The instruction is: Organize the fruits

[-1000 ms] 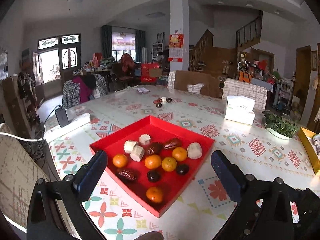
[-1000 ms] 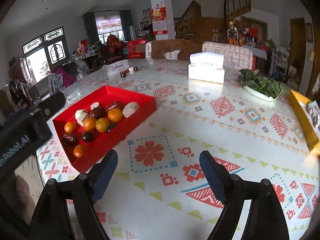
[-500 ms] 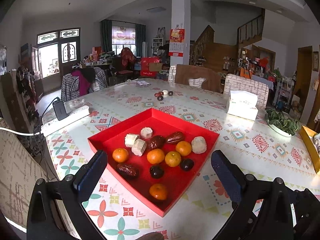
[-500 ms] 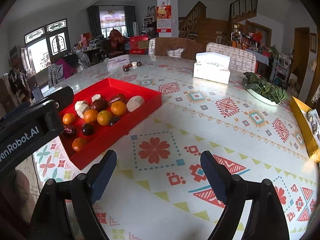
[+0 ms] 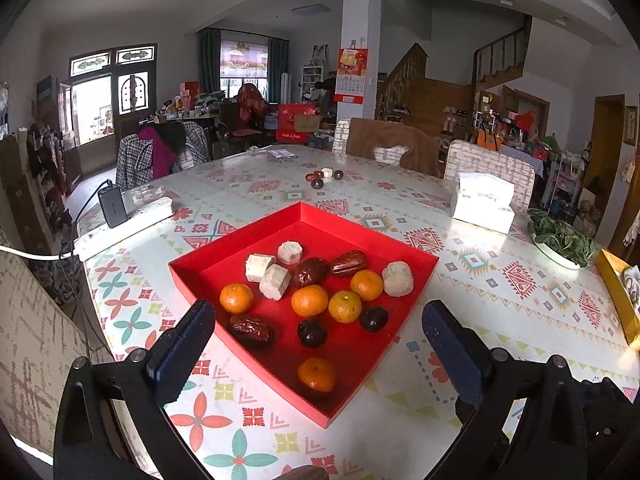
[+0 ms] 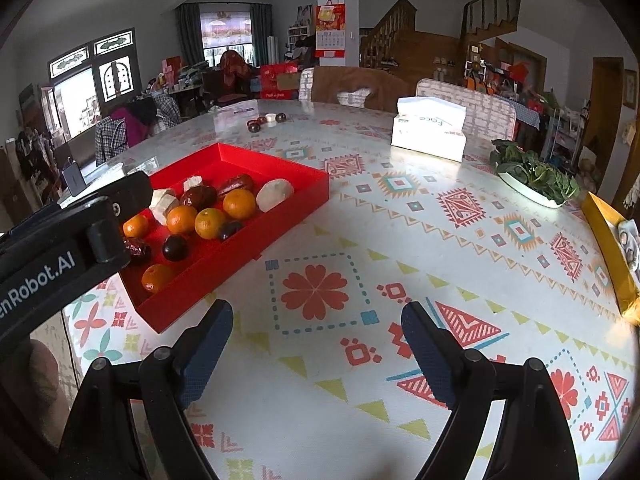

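Observation:
A red tray (image 5: 224,258) sits on the patterned table and holds several tangerines (image 5: 309,300), red dates (image 5: 251,329), dark plums (image 5: 312,333) and pale cake pieces (image 5: 275,281). My left gripper (image 5: 318,334) is open and empty, hovering over the tray's near corner. The tray also shows in the right wrist view (image 6: 280,168), at left. My right gripper (image 6: 316,330) is open and empty above bare table, to the right of the tray. The left gripper's body (image 6: 60,240) hides part of the tray there.
A few loose dates and a white piece (image 5: 324,176) lie at the table's far side. A tissue box (image 5: 482,208), a dish of greens (image 5: 560,240) and a yellow tray (image 5: 618,292) stand at right. A power strip with charger (image 5: 120,220) lies at left. Chairs ring the table.
Both grippers have moved forward and a little lower, so the tray sits nearer in both views. Jaws stay open. No fruit has moved.

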Tool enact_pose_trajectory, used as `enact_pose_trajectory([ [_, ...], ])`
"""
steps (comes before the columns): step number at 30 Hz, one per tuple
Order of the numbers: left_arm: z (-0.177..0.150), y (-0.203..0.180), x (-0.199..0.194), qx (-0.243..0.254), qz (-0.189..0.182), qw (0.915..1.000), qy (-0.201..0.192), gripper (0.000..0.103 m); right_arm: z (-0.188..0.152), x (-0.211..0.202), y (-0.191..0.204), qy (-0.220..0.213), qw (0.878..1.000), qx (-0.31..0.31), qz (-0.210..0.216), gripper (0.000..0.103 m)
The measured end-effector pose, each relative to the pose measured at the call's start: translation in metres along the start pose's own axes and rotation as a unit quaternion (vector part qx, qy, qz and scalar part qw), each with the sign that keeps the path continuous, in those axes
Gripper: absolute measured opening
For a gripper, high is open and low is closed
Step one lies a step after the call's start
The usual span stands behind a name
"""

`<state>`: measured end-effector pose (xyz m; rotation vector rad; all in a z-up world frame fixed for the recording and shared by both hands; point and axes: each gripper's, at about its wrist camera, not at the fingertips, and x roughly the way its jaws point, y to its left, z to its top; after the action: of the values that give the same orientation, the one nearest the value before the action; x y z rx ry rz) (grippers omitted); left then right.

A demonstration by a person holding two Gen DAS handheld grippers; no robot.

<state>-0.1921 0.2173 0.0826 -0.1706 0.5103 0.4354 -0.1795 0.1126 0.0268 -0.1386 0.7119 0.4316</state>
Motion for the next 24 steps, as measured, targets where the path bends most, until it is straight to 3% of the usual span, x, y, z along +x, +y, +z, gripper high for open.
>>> enact_pose_trajectory([
  [24,-0.0061,-0.0026,0.0066,0.001,-0.015,0.9997,0.018,0.103,-0.0030,0.0008,0.0027,0.005,1.000,-0.002,0.001,0.090],
])
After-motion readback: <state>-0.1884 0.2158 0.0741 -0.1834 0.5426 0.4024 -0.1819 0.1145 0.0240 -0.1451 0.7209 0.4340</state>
